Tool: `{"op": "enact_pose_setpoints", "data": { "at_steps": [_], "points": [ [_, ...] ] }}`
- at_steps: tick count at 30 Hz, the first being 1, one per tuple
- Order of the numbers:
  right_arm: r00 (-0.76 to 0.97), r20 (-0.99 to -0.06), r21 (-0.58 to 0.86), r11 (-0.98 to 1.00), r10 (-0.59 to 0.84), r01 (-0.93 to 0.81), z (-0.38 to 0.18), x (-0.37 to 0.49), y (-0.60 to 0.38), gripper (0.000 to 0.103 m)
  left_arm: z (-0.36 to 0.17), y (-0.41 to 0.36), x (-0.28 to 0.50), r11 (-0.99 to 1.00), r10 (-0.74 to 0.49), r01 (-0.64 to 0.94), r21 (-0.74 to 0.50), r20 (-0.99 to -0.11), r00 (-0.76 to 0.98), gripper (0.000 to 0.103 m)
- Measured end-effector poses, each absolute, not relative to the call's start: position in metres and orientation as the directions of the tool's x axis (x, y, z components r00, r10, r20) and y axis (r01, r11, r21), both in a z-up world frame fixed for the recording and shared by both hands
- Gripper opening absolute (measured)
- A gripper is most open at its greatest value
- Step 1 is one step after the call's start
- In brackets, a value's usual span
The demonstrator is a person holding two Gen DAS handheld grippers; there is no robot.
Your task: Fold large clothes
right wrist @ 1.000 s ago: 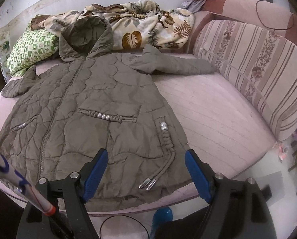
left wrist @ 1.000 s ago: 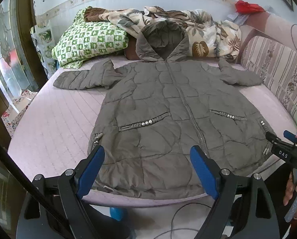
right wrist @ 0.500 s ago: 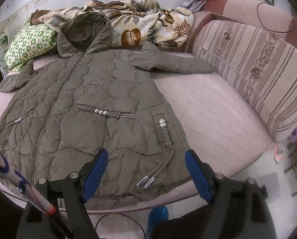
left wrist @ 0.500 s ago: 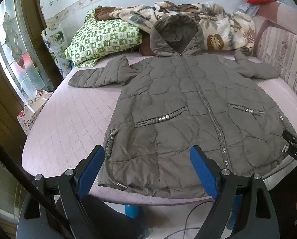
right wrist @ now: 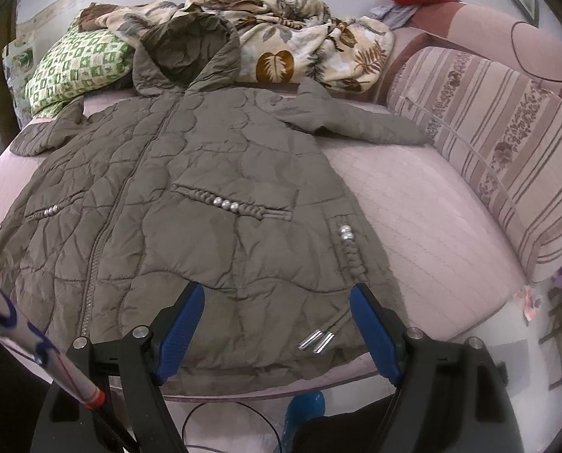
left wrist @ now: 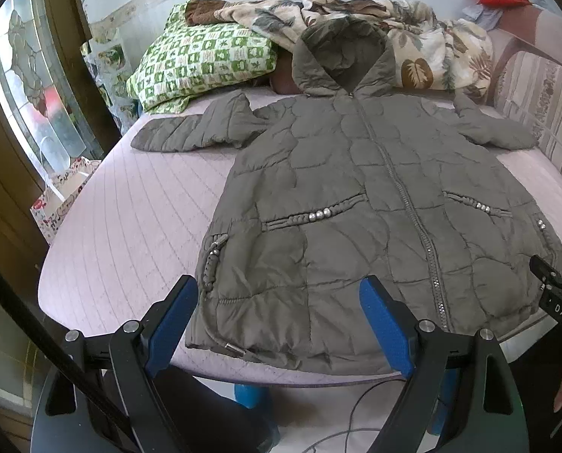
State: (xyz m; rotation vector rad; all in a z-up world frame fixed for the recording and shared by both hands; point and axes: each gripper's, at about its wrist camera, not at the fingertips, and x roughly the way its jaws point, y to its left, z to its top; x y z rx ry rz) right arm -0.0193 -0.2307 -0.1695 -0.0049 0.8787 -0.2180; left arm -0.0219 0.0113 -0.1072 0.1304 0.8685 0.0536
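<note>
Olive quilted hooded coat (left wrist: pixel 356 204) lies flat, zipped, sleeves spread on the pink mattress (left wrist: pixel 130 226). Left gripper (left wrist: pixel 281 324) and right gripper (right wrist: pixel 277 328) hover spread wide at its hem, grasping nothing.

Black gripper (left wrist: pixel 279 317) frames, blue pads (left wrist: pixel 171 319)

This was a home bedroom: a bed (left wrist: pixel 130 226) with a green checked pillow (left wrist: pixel 201 64), a rumpled leaf-print blanket (right wrist: pixel 311 49) and a striped padded headboard (right wrist: pixel 499 143).

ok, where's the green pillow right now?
Far left corner of the bed, left of the jacket hood; the pillow lies partly under the floral blanket.
</note>
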Motion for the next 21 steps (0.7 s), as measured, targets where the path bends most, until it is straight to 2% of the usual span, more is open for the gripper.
{"op": "enact_pose_setpoints", "data": {
  "at_steps": [7,21],
  "points": [
    [0.609,-0.772,-0.1,0.981,-0.181,0.164,-0.174,-0.015,-0.221,0.083,-0.115,0.02,-0.016,0.996,0.072,0.002,0.094,-0.784,0.617,0.086],
    [0.596,-0.788,-0.104,0.987,-0.156,0.121,-0.182,-0.006,-0.205,0.083,-0.132,0.03,-0.003,0.996,0.083,-0.022,0.087,-0.81,0.58,0.086]
  ]
}}
